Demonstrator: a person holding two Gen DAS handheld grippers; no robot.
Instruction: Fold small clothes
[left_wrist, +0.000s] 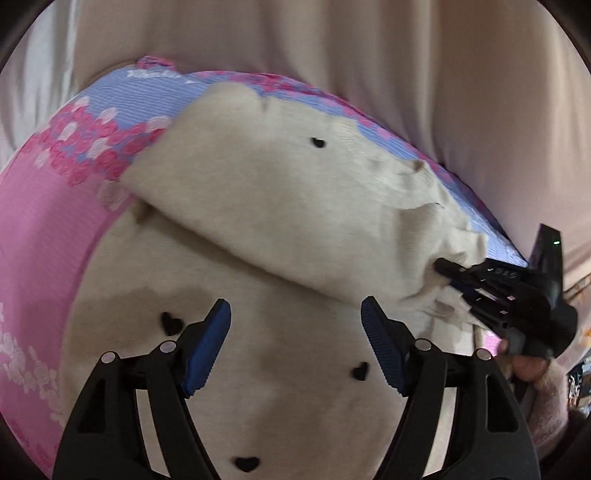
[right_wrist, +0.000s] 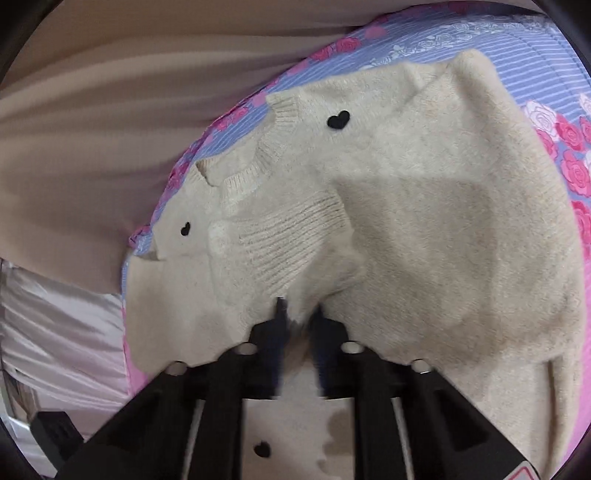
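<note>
- A pink and lilac bedsheet printed with roses (left_wrist: 40, 236) covers the bed, and beige pleated curtains (left_wrist: 332, 48) hang behind it.
- A cream knitted sweater dotted with small black hearts (left_wrist: 258, 206) lies spread over the sheet; one part of it is folded over the rest, so that a fold edge runs slantwise across the left wrist view.
- The left tongs (left_wrist: 295, 343) hover just above the lower part of the sweater, their blue-padded fingers (left_wrist: 207, 347) spread wide with nothing between them. A black heart (left_wrist: 360, 370) shows between the two fingers.
- The right tongs (right_wrist: 299, 325) are drawn close together on a bunch of the sweater's fabric near a ribbed cuff (right_wrist: 291, 236); the knit puckers up between the fingertips.
- In the left wrist view the right tongs (left_wrist: 448, 271) come in from the right side, pinching the edge of the folded layer, which is lifted slightly off the layer beneath.
- The ribbed neckline (right_wrist: 258, 162) lies towards the far edge of the bed, near the curtains.
</note>
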